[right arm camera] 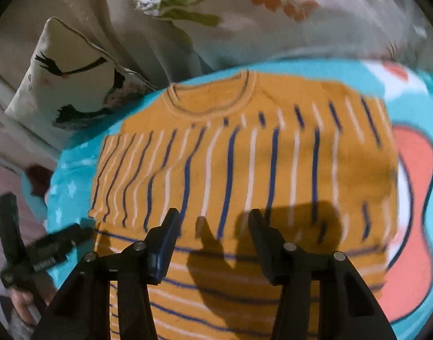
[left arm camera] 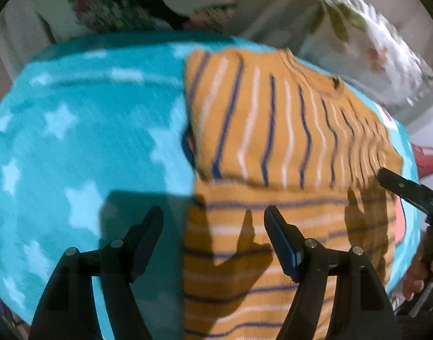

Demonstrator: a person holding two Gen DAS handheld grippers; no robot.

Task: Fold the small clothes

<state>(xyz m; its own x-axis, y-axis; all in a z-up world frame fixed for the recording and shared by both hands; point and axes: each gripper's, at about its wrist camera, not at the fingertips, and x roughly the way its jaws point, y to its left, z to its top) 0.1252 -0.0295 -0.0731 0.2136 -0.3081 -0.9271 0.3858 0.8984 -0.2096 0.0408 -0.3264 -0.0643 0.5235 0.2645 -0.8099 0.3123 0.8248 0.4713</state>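
Soft, light knit: shirt lies in the frame centre on the blanket, sleeves seemingly folded in, collar toward the top. Likely limp, easy to wrinkle, not fragile; best taken at the hem corners, at the bottom of the frame. Left tongs apart, holding nothing, above the shirt's left edge. Right tongs apart too, empty, over the lower middle. Pillow upper left, bedding along the top; neither blocks the fold.

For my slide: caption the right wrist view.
Open right gripper above a partly folded orange striped shirt on a turquoise blanket.
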